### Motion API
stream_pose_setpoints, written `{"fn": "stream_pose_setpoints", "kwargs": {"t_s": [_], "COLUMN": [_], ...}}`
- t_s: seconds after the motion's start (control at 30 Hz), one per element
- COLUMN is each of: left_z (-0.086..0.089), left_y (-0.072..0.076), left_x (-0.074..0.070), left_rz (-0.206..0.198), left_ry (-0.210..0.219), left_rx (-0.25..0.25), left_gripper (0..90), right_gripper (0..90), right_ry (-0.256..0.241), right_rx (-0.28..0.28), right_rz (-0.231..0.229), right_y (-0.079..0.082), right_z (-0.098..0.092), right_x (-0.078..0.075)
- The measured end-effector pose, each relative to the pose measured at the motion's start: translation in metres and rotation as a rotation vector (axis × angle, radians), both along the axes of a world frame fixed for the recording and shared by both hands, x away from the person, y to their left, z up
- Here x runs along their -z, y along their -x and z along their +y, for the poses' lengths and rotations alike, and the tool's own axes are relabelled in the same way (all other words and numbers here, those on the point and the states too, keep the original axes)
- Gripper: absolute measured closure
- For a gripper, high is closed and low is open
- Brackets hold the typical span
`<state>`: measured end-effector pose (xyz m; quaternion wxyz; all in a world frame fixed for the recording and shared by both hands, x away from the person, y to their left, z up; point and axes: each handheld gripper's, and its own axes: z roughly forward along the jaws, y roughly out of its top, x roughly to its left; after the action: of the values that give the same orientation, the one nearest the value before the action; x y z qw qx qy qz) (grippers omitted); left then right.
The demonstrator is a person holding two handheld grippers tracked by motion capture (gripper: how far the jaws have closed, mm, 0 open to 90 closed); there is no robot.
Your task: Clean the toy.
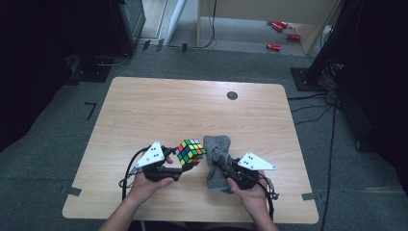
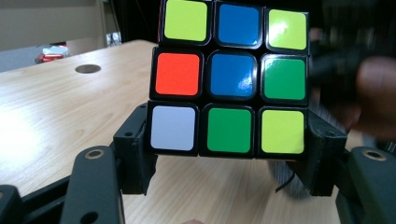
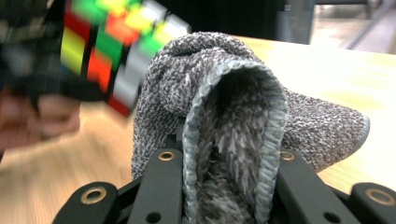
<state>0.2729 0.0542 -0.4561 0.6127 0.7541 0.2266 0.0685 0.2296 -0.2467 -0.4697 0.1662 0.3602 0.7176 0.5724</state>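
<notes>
Looking down from the high view, we see a person's two forearms coming in at the near edge of a light wooden table, each hand carrying a black gripper topped by a grey three-cornered plate. The left gripper is clamped on a puzzle cube, which is tilted, one corner pointing up, near the table's front middle. In the left gripper view, we find the cube filling the upper centre, the two black jaws pressed against its bottom row on either side; the facing squares read yellow, blue, yellow across the top, orange, blue, green in the middle, and white, green, yellow below. We cannot tell whether the cube touches the tabletop. Just beside it, on the person's right, the right gripper grips a grey knitted cloth, part of which lies flat on the table towards the far side. In the right gripper view, the cloth rises folded between the two jaws, its pale stitched edge curling over, with the cube blurred at the upper left. A small dark round disc sits in the table well beyond both.
</notes>
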Motion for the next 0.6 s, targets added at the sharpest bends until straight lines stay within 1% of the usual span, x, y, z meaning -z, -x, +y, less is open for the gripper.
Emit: {"fn": "stream_pose_setpoints", "kwargs": {"t_s": [0.03, 0.07, 0.17, 0.27, 0.3, 0.4, 0.47, 0.5, 0.57, 0.6], "left_z": [0.002, 0.002, -0.002, -0.004, -0.003, -0.002, -0.002, -0.002, -0.003, -0.003], "left_y": [-0.001, -0.001, 0.001, 0.001, 0.000, -0.001, -0.002, -0.002, -0.002, -0.002], "left_x": [0.000, -0.001, -0.001, -0.002, -0.002, -0.002, -0.002, -0.002, -0.001, -0.001], "left_rz": [0.017, 0.021, 0.018, 0.032, 0.044, 0.065, 0.070, 0.067, 0.069, 0.072], "left_ry": [0.016, 0.019, 0.005, 0.014, 0.019, 0.035, 0.027, 0.019, 0.009, 0.008], "left_rx": [0.002, 0.008, 0.034, 0.051, 0.054, 0.064, 0.078, 0.084, 0.090, 0.090], "left_gripper": [34.4, 34.4, 34.4, 34.3, 34.3, 34.3, 34.4, 34.4, 34.4, 34.4], "right_gripper": [75.0, 74.9, 74.8, 74.8, 74.8, 74.9, 74.9, 74.9, 74.9, 74.9], "right_ry": [0.020, 0.044, 0.087, 0.144, 0.161, 0.189, 0.218, 0.220, 0.207, 0.210], "right_rx": [-0.022, -0.045, -0.094, -0.126, -0.133, -0.141, -0.133, -0.122, -0.102, -0.102], "right_rz": [-0.020, -0.046, -0.092, -0.142, -0.161, -0.206, -0.244, -0.260, -0.274, -0.285], "right_y": [0.000, 0.000, 0.003, 0.007, 0.008, 0.009, 0.010, 0.010, 0.009, 0.009], "right_z": [0.004, 0.009, 0.023, 0.032, 0.033, 0.032, 0.029, 0.026, 0.023, 0.022], "right_x": [0.002, 0.005, 0.009, 0.015, 0.015, 0.013, 0.010, 0.007, 0.005, 0.005]}}
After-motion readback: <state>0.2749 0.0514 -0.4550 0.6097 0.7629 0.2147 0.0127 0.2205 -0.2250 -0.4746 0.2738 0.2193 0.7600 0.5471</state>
